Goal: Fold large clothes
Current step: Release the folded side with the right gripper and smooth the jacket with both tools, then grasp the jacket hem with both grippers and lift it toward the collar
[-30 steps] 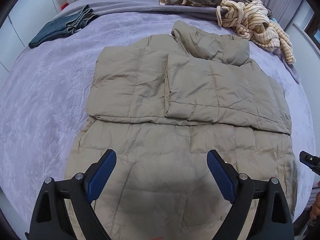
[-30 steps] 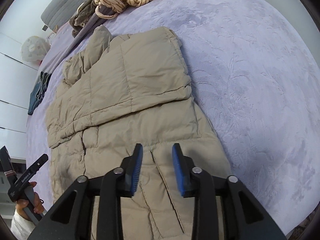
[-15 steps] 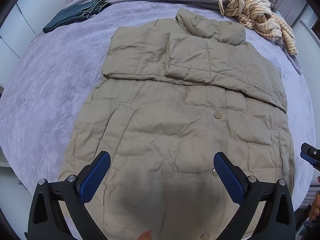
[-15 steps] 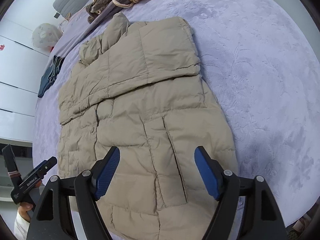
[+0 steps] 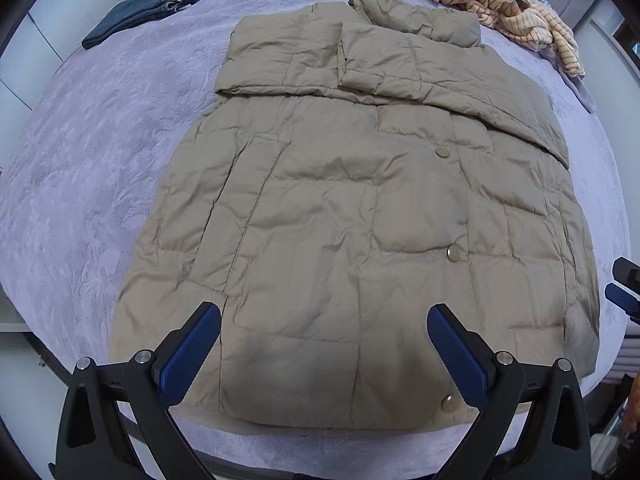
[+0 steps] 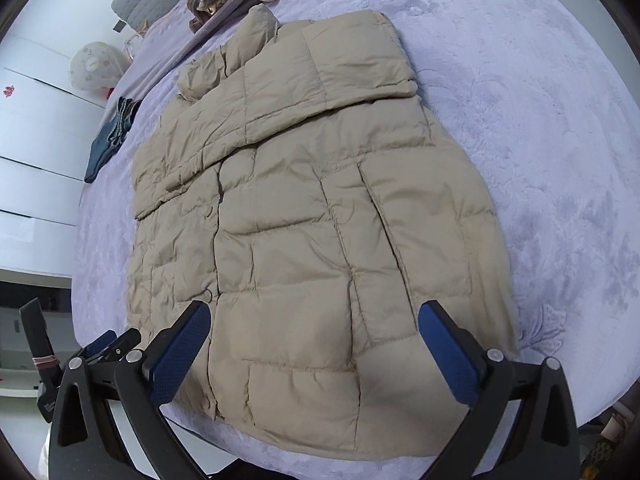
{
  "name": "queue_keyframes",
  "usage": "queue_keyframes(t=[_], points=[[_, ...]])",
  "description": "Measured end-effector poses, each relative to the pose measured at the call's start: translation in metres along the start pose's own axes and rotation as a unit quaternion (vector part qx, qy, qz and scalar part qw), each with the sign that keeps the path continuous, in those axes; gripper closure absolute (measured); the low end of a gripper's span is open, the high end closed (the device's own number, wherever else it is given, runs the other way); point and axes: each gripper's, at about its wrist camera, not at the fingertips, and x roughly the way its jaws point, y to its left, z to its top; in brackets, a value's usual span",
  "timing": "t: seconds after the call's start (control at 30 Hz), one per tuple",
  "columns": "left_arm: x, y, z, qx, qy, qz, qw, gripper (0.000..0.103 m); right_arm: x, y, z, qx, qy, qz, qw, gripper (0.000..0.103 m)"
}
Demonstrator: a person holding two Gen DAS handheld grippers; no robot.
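Observation:
A beige quilted puffer jacket (image 5: 340, 200) lies flat on the lilac bed cover (image 5: 80, 152), snap buttons up, collar at the far end. Both sleeves are folded across its chest. My left gripper (image 5: 323, 312) hovers over the hem near the bed's front edge, jaws wide open, nothing between them. In the right wrist view the same jacket (image 6: 320, 220) fills the middle. My right gripper (image 6: 315, 308) hangs above the hem's right part; its jaws are opening, and no cloth is caught between the pads.
Folded dark jeans (image 5: 152, 4) lie at the far left of the bed. A heap of striped cream and brown clothes (image 5: 512, 4) sits at the far right. White cupboard doors (image 6: 32, 132) stand left of the bed. The bed's front edge runs just under the hem.
Both grippers have drawn back from the jacket's middle toward its hem, so more of the jacket shows. The right jaws went from nearly closed to wide apart; the left widened slightly.

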Motion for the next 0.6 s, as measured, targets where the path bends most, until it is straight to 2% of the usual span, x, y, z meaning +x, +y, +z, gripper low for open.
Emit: queue_keyframes(t=[0.3,0.5,0.6], points=[[0.004,0.030,-0.037,0.015,0.016,-0.013,0.9997,0.000,0.012,-0.007,-0.065,0.083,0.007,0.033,0.996,0.000],[0.003,0.051,-0.050,0.007,0.020,-0.030,0.9993,0.000,0.010,-0.013,-0.091,0.119,-0.009,0.039,0.992,0.000],[0.005,0.066,-0.058,-0.008,0.025,-0.053,0.9982,0.000,0.010,-0.020,-0.099,0.142,-0.011,0.041,0.989,0.000]])
